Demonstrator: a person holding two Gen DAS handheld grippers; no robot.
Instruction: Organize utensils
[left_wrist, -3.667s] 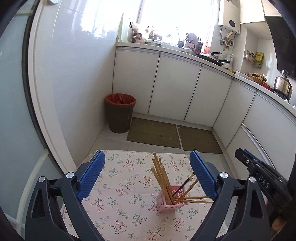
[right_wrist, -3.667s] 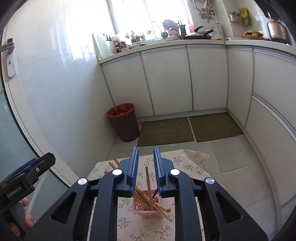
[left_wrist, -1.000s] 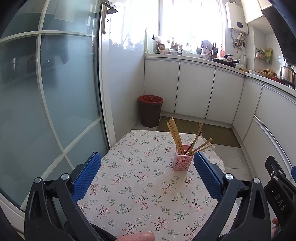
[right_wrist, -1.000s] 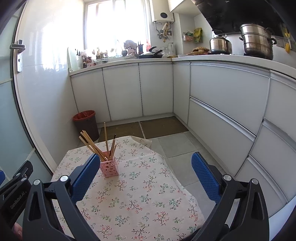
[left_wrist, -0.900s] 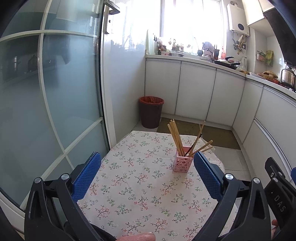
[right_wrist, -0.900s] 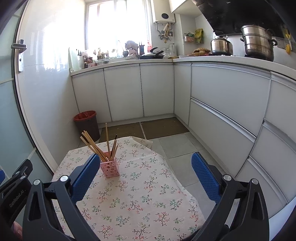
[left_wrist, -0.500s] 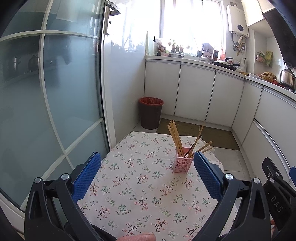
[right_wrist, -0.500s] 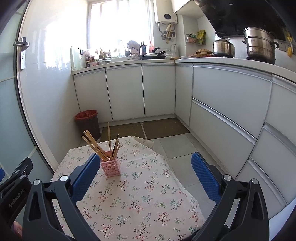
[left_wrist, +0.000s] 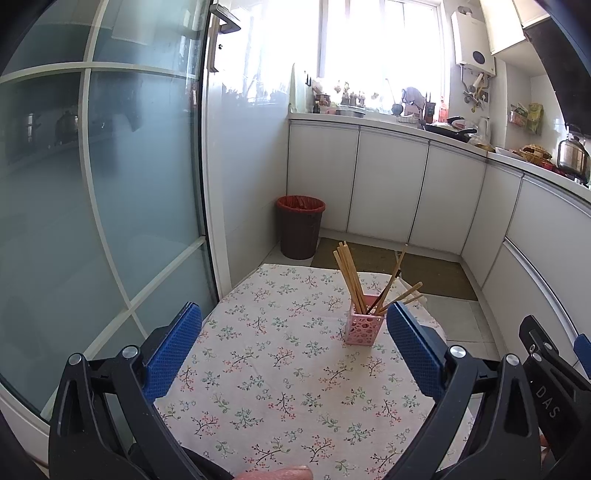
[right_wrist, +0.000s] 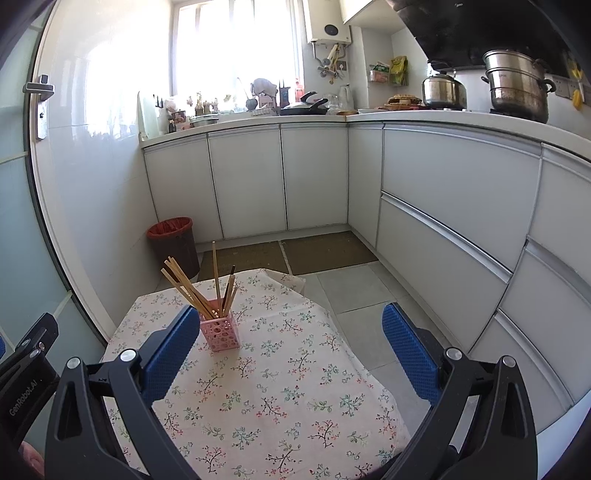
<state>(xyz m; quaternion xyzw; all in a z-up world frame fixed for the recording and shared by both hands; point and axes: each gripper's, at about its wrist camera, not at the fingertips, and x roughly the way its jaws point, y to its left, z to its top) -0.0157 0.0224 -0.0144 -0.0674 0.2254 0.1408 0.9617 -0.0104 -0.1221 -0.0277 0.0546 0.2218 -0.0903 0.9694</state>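
Observation:
A pink perforated holder (left_wrist: 362, 328) stands upright on the floral tablecloth (left_wrist: 280, 373), with several wooden chopsticks (left_wrist: 349, 275) and a dark one leaning out of it. It also shows in the right wrist view (right_wrist: 220, 332) with its chopsticks (right_wrist: 188, 288). My left gripper (left_wrist: 293, 354) is open and empty, held back from the holder above the near part of the table. My right gripper (right_wrist: 290, 350) is open and empty too, with the holder just past its left fingertip (right_wrist: 173, 345).
The small table (right_wrist: 295, 406) stands in a narrow kitchen. A frosted glass door (left_wrist: 92, 221) is on the left, a brown bin (left_wrist: 300, 227) beyond the table, white cabinets (right_wrist: 443, 206) at the back and right. Pots (right_wrist: 517, 86) sit on the counter.
Since 3.7 s ago both grippers pulled back and up from the holder, and the right one opened, leaving its chopstick in the holder. In the last second they barely moved.

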